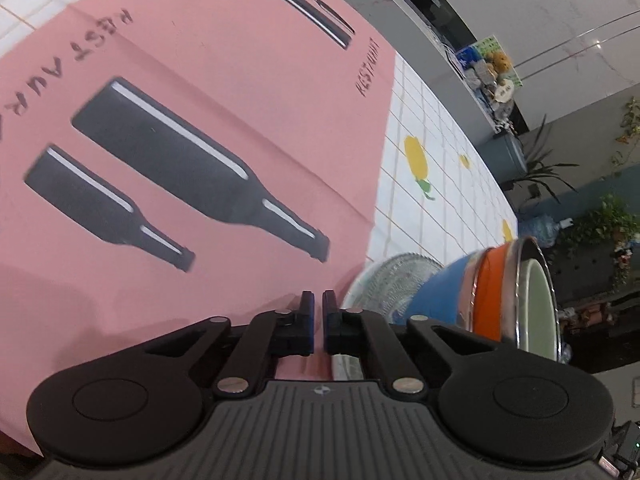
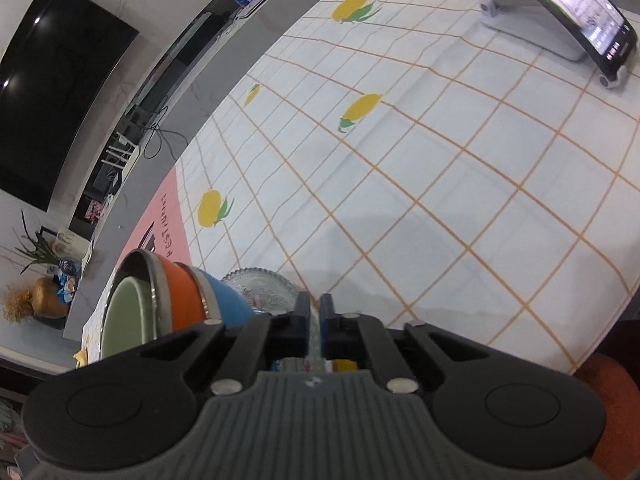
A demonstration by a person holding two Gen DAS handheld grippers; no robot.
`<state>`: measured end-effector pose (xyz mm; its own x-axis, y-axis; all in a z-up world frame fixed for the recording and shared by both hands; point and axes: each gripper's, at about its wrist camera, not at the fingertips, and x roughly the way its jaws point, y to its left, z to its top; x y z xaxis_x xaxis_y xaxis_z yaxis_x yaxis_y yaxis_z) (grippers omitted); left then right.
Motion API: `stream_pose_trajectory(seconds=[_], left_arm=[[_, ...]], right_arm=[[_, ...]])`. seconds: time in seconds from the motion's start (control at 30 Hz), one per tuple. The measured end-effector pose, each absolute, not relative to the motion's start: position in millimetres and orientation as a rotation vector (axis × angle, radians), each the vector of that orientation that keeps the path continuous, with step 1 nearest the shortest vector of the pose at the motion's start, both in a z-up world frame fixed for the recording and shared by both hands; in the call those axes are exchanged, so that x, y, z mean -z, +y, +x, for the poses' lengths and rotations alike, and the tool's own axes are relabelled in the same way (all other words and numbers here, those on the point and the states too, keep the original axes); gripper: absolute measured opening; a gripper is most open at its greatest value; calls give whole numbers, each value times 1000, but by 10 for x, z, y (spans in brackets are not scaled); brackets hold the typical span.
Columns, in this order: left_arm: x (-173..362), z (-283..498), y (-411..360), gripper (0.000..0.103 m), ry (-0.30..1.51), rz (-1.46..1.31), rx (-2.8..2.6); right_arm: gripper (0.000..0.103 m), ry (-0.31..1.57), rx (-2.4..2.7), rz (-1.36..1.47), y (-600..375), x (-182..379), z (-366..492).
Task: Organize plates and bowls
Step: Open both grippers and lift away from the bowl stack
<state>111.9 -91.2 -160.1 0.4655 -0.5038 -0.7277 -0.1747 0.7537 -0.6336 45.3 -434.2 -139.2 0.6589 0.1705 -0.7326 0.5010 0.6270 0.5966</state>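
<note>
Left wrist view: bowls nested on a glass plate [image 1: 394,286], both grippers closed on its rim.
Left gripper [image 1: 319,300] and right gripper [image 2: 315,304] pinch the plate near the worktop's front edge; stacked bowls [image 1: 504,292] look gathered, placement remains.

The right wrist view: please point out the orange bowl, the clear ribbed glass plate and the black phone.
orange bowl [image 2: 182,298], right wrist view, outer wall.
clear ribbed glass plate [image 2: 260,286], right wrist view, rim.
black phone [image 2: 580,4], right wrist view, screen.

I count three nested bowls [image 2: 168,304], green inside orange inside blue, on one glass plate [image 2: 260,288] beside one pink placemat [image 1: 200,120], three printed bottles on it.
</note>
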Motion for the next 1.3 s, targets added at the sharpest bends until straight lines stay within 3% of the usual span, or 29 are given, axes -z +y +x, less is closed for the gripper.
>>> stream_pose_trajectory(seconds=[0.5, 0.73, 1.3], left_arm=[[1504, 1064, -942, 0, 1081, -667, 211], [1403, 1028, -830, 0, 1011, -723, 204], [1327, 1018, -1042, 0, 1048, -559, 201]], right_arm=[[0, 896, 189, 891, -4221, 1400, 510], [10, 885, 206, 910, -4266, 1393, 448], [10, 889, 193, 864, -4190, 1340, 417]])
